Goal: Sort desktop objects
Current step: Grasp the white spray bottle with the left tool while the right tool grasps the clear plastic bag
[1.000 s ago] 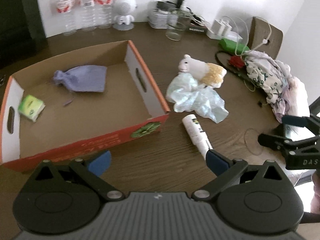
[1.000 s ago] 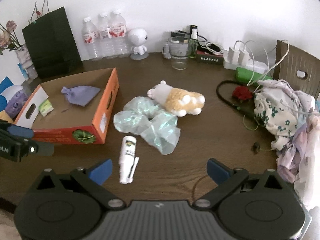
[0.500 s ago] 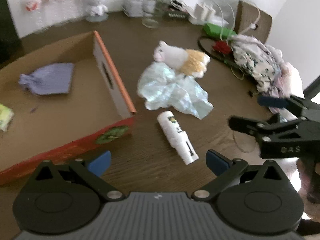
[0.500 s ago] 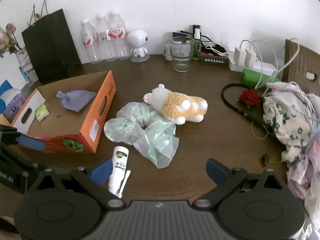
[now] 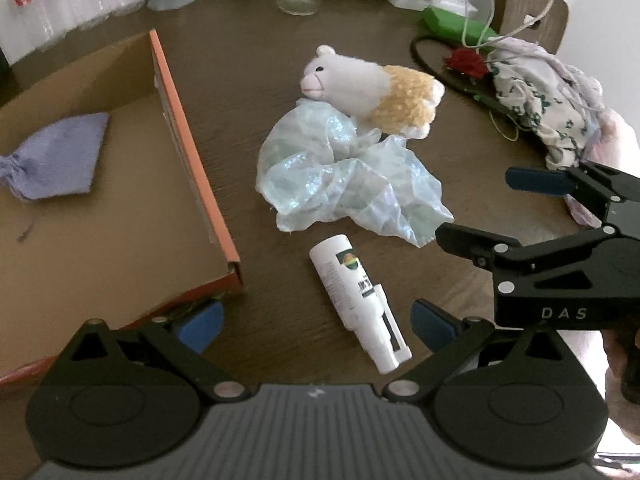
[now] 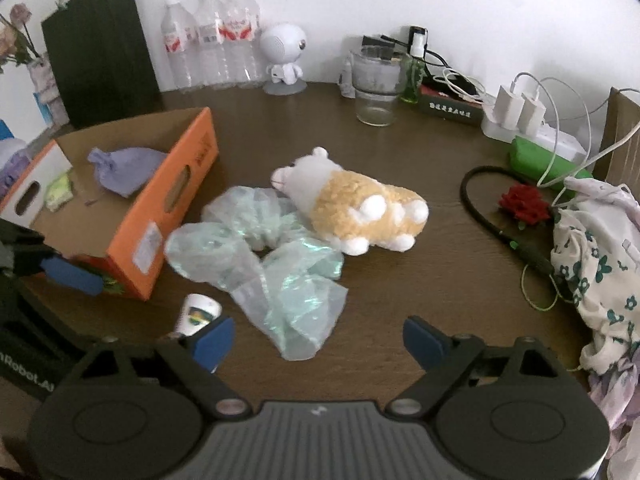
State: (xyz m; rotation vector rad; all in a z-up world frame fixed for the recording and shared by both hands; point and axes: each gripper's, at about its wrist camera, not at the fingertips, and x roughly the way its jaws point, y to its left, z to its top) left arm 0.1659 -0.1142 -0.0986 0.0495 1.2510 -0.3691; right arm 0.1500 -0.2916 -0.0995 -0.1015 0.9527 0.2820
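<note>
A white tube [image 5: 356, 296] lies on the brown table between the wide-apart fingers of my left gripper [image 5: 316, 326], which is open and touches nothing. Beyond it sprawls a crumpled pale plastic bag [image 5: 344, 176] with a white and tan plush toy [image 5: 372, 88] on its far edge. My right gripper [image 6: 318, 342] hangs over the bag's near tip [image 6: 296, 336]; its jaws are closing but press on nothing. The orange cardboard box [image 6: 176, 200] at the left holds a purple pouch [image 6: 124, 168] and a green packet [image 6: 60, 196].
Water bottles [image 6: 212, 48], a white robot figure [image 6: 284, 56] and a glass [image 6: 374, 92] line the back wall. A power strip with chargers [image 6: 520, 116], a red rose [image 6: 524, 202] and a heap of flowered cloth [image 6: 592, 264] fill the right side.
Both grippers have come forward and down toward the tube and the bag. In the left wrist view the box has slid off to the left. The right jaws have narrowed slightly.
</note>
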